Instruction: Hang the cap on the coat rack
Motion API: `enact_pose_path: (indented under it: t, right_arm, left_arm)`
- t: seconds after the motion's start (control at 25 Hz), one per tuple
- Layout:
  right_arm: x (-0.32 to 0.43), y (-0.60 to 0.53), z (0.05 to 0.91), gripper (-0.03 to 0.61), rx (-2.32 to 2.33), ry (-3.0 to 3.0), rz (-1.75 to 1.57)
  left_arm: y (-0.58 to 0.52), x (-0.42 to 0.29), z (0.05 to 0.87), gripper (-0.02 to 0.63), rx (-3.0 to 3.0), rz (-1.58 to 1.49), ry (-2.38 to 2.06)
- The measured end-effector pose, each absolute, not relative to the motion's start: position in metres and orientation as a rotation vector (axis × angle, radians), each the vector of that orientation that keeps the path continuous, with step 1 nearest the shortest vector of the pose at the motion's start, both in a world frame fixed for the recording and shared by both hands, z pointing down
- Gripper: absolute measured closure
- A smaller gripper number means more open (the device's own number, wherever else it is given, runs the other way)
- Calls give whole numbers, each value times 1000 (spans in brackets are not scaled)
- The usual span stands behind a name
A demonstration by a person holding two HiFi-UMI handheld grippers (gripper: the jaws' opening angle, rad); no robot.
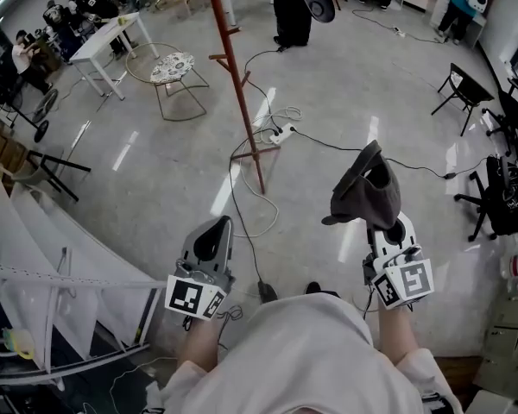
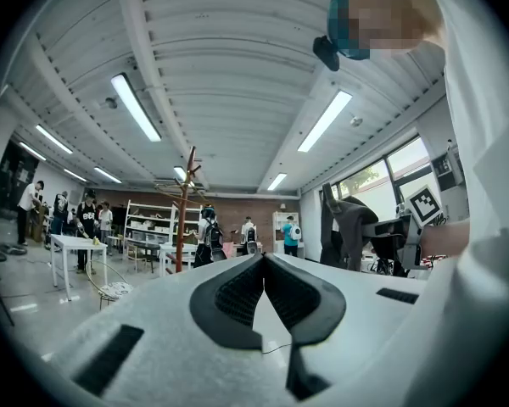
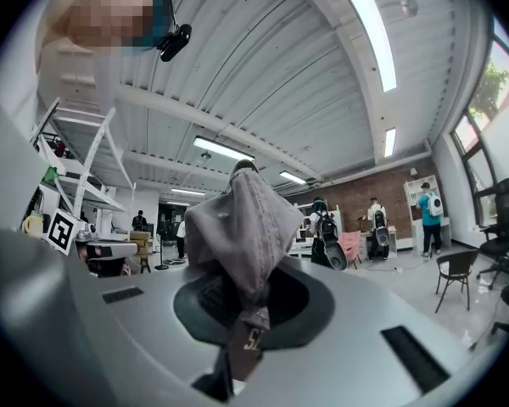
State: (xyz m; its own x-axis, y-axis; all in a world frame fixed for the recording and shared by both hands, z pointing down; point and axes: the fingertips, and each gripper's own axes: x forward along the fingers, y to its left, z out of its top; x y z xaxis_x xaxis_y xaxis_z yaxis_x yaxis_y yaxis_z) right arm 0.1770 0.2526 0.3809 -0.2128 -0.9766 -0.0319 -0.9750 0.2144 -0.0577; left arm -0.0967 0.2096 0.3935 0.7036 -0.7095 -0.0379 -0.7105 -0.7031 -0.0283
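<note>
A grey cap [image 1: 367, 188] stands up from my right gripper [image 1: 382, 218], which is shut on its lower edge and strap. In the right gripper view the cap [image 3: 242, 227] rises from between the jaws of that gripper [image 3: 242, 299] and hides their tips. The red-brown coat rack [image 1: 237, 84] stands on the floor ahead, left of the cap and well out of reach. My left gripper [image 1: 209, 235] is held low at the left. It is shut and empty, its tips meeting [image 2: 263, 257]. Beyond it the coat rack [image 2: 187, 210] and the cap [image 2: 343, 227] also show.
Cables and a power strip [image 1: 281, 132] lie on the floor by the rack's base. A round wire stool [image 1: 173, 67] and a white table [image 1: 112, 37] stand at the far left. Black chairs [image 1: 466, 84] are at the right. A person [image 1: 292, 7] stands behind the rack. A white folding rack [image 1: 34, 257] is near left.
</note>
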Motion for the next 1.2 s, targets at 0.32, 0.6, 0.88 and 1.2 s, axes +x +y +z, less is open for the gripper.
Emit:
enact_pose_path:
  t: [0.32, 0.6, 0.88, 1.2]
  right_arm:
    - [208, 250, 383, 551, -1851, 2445, -30]
    - [233, 238, 389, 551, -1771, 2505, -39]
    - [238, 201, 391, 551, -1747, 2519, -27]
    - [229, 108, 397, 551, -1786, 2498, 5]
  left_arm:
    - [221, -72, 391, 604, -2799, 37, 1301]
    - [225, -46, 388, 604, -2746, 35, 1375]
    - [193, -44, 396, 605, -2744, 9, 1408]
    - [88, -46, 403, 605, -2756, 33, 1335]
